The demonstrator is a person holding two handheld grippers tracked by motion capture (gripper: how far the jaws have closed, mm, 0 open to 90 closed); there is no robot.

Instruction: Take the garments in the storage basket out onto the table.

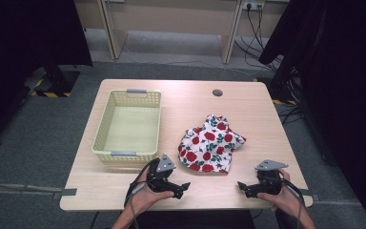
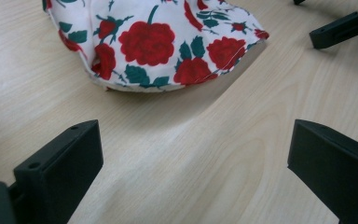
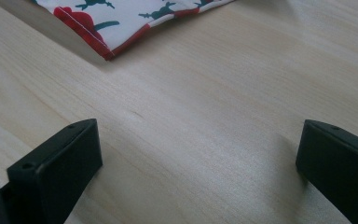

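Note:
A crumpled white cloth with red roses and green leaves (image 1: 209,144) lies on the wooden table (image 1: 190,107), right of centre. My left gripper (image 1: 183,190) rests near the front edge, just below the cloth's left side, jaws pointing right. In the left gripper view it (image 2: 191,144) is open over bare wood, with the cloth (image 2: 154,42) a little ahead. My right gripper (image 1: 243,189) sits near the front right, jaws pointing left. It (image 3: 198,140) is open and holds nothing, and a corner of the cloth (image 3: 121,18) lies ahead of it.
An empty pale yellow plastic basket (image 1: 104,125) stands on the left half of the table. A round cable hole (image 1: 217,92) is near the far edge. The right gripper's jaw (image 2: 340,30) shows at the top right of the left gripper view. Grey floor surrounds the table.

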